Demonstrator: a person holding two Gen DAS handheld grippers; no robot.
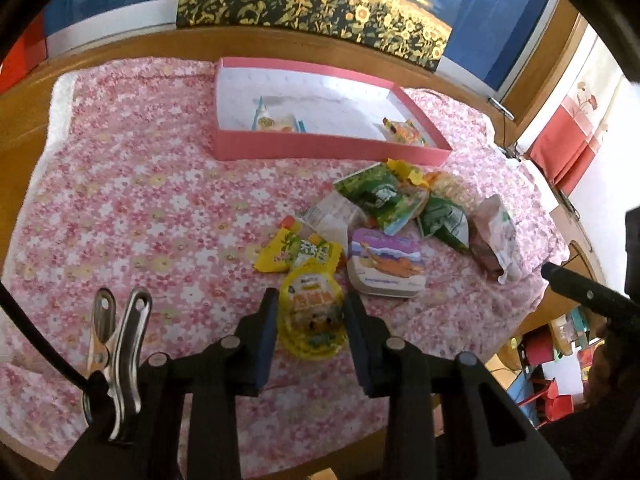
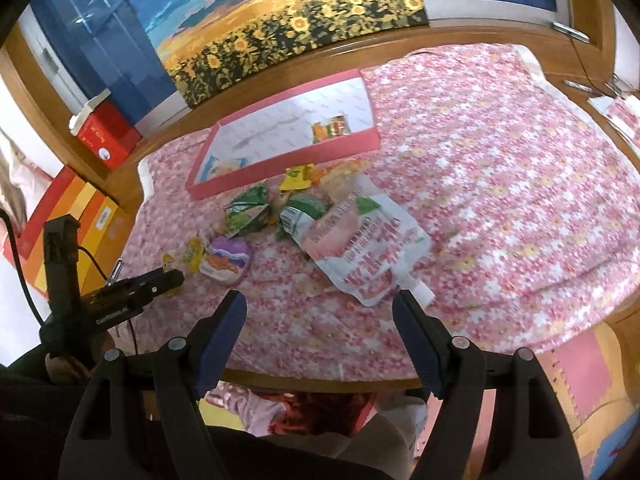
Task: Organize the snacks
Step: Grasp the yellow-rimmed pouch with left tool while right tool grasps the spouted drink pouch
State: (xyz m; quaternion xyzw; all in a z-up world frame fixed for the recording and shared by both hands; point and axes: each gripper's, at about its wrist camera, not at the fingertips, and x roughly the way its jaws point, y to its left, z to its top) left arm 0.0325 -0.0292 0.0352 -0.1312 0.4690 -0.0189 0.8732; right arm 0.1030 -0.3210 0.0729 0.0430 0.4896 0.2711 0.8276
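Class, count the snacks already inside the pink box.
2. One snack lies by the near wall of the pink box, left of middle; the other snack sits in its right corner. None seems hidden.

A floral cloth (image 1: 160,200) in pink and white covers most of a wooden table (image 1: 24,136). Behind the cloth, a sunflower picture (image 1: 320,4) leans along the table's far edge, with blue panels (image 1: 508,12) to either side of it. In the right wrist view, a red box (image 2: 106,136) sits off the cloth's far left corner, and an orange striped box (image 2: 68,224) lies beside the cloth's left edge. A metal clip (image 1: 120,344) hangs over the cloth's near left part. Right of the cloth is a red curtain (image 1: 564,148).
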